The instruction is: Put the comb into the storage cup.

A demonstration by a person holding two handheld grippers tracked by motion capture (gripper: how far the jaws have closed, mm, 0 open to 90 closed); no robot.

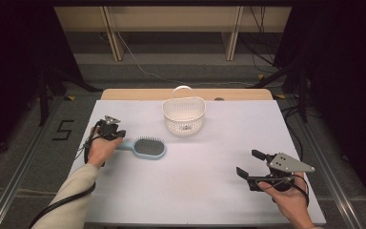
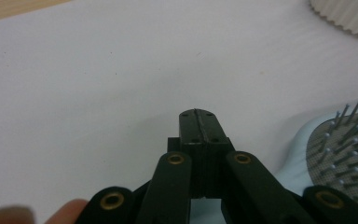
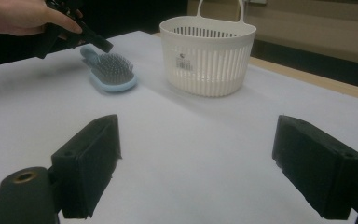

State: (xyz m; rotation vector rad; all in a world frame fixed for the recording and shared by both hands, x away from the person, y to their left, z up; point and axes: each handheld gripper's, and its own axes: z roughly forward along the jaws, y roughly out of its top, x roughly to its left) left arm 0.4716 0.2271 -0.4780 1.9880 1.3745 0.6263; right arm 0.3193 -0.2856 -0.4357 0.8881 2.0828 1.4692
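Note:
A light blue hairbrush (image 1: 148,147) lies bristles up on the white table cover, left of centre. My left gripper (image 1: 119,134) is at the end of the brush's handle, jaws shut together with nothing seen between them. In the left gripper view the closed tips (image 2: 198,117) hover over bare cover, with the brush head (image 2: 340,154) just to the right. My right gripper (image 1: 249,162) stands open near the front right, its pads (image 3: 91,158) wide apart and empty. A white slotted basket (image 1: 184,117) with a handle stands at the back centre.
The white cover (image 1: 195,186) has bare room across the middle and front. The wooden table edge (image 1: 138,93) runs behind the basket. From the right gripper view the basket (image 3: 209,56) and brush (image 3: 112,70) sit ahead, with the left gripper (image 3: 103,45) over the brush's handle.

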